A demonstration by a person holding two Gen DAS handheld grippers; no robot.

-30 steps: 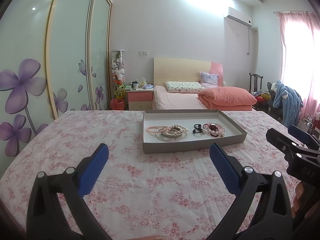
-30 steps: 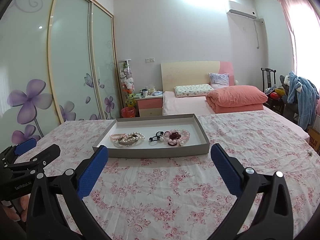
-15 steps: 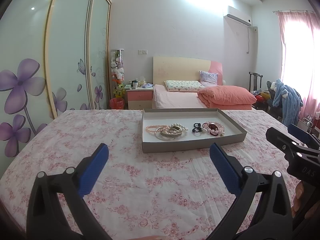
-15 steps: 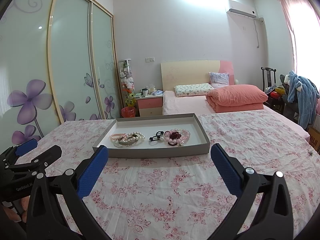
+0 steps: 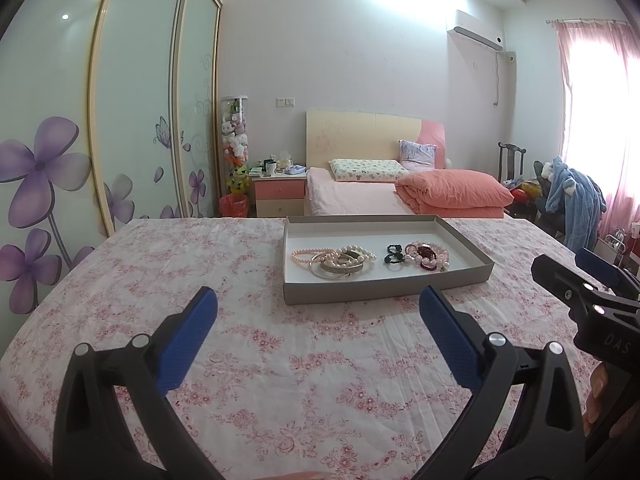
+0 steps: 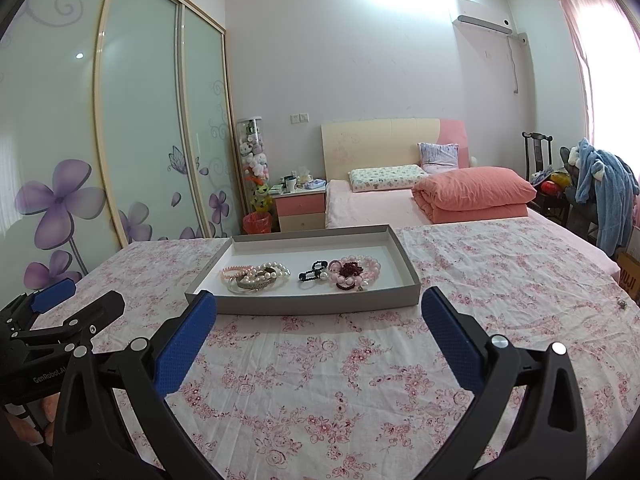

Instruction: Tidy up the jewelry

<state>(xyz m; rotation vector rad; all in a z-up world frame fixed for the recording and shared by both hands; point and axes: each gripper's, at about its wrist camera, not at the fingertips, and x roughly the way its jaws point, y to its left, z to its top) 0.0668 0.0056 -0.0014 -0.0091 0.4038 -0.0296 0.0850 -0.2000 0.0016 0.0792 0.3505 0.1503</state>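
While both the left gripper (image 5: 318,330) and right gripper (image 6: 320,330) hang spread and empty, the jewelry (image 5: 370,259) sits grouped in the tray (image 5: 384,292) beyond their fingertips: sorted already, or awaiting sorting.

A shallow grey tray (image 5: 384,294) with a white floor lies flat on the floral cloth, at 12 o'clock in both views. All the jewelry sits along its near half. At the tray's 9 o'clock side, a pink bead bracelet (image 5: 305,255), silver bangles (image 5: 338,269) and a white pearl bracelet (image 5: 357,252) overlap in one heap. Just right of centre lies a black bead piece (image 6: 312,271). Toward 3 o'clock, pink pearl bracelets (image 6: 362,270) are piled with a dark red bead bracelet (image 6: 350,269) on top.
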